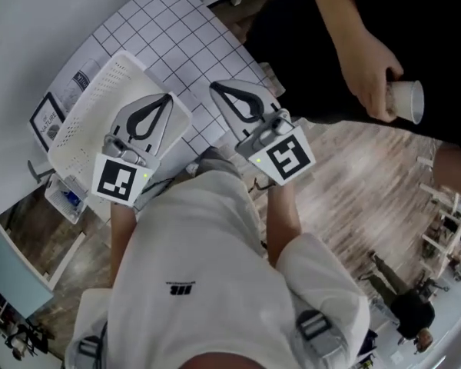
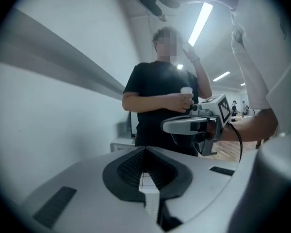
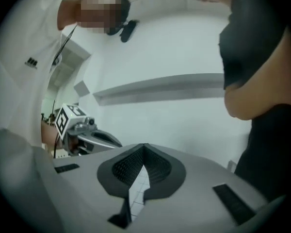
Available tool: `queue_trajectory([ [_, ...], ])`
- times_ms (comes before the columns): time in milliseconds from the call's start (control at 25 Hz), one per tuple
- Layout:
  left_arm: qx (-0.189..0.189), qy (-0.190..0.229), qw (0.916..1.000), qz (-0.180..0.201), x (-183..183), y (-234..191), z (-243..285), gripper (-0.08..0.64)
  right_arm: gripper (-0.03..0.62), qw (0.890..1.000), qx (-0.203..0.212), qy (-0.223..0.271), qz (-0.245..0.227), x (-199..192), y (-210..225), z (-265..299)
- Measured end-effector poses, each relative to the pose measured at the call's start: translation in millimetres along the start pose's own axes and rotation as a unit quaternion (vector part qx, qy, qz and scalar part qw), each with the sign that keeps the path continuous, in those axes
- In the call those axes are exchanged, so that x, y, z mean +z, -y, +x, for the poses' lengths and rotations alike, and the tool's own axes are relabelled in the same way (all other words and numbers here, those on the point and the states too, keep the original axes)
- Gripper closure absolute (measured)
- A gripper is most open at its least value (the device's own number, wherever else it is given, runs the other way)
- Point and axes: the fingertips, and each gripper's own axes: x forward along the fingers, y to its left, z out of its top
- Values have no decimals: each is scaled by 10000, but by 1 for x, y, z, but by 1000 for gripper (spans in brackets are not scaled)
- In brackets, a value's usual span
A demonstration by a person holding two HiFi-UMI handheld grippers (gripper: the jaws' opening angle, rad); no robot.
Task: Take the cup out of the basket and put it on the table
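Observation:
A white paper cup (image 1: pixel 406 100) is held on its side in the hand of a person in black at the upper right, away from the table; the left gripper view shows this cup (image 2: pixel 186 92) at that person's chest. The white perforated basket (image 1: pixel 100 91) stands on the grid-patterned table (image 1: pixel 184 37), partly hidden behind my left gripper (image 1: pixel 167 96). My left gripper (image 2: pixel 145 149) is shut with nothing in it and hangs over the basket's near side. My right gripper (image 1: pixel 213 87) is raised beside it, over the table's edge. Its jaws (image 3: pixel 144 147) are also shut and empty.
A small framed card (image 1: pixel 48 118) lies on the table left of the basket. A little tray with a blue item (image 1: pixel 65 198) sits below the table's near edge. Wooden floor (image 1: pixel 353 183) spreads to the right, where the person in black stands.

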Motion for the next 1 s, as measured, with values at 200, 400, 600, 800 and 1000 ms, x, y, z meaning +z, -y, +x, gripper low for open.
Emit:
queue_trajectory([
  [200,102,513,9983,-246,18,-1,-14,551,580,9981,-27,326,526,15,-4,-20],
  [400,148,610,9979,-166,27,4,-22,552,580,9984,120,310,457,16,-10,-34],
  [600,174,695,9974,-125,35,9,-27,551,580,9988,78,278,391,22,-14,-39],
  [800,244,738,9969,-106,38,13,-32,551,580,9977,48,311,604,18,-11,-49],
  [1000,250,738,9969,-107,38,19,-35,551,580,9982,76,192,564,11,-13,-54],
])
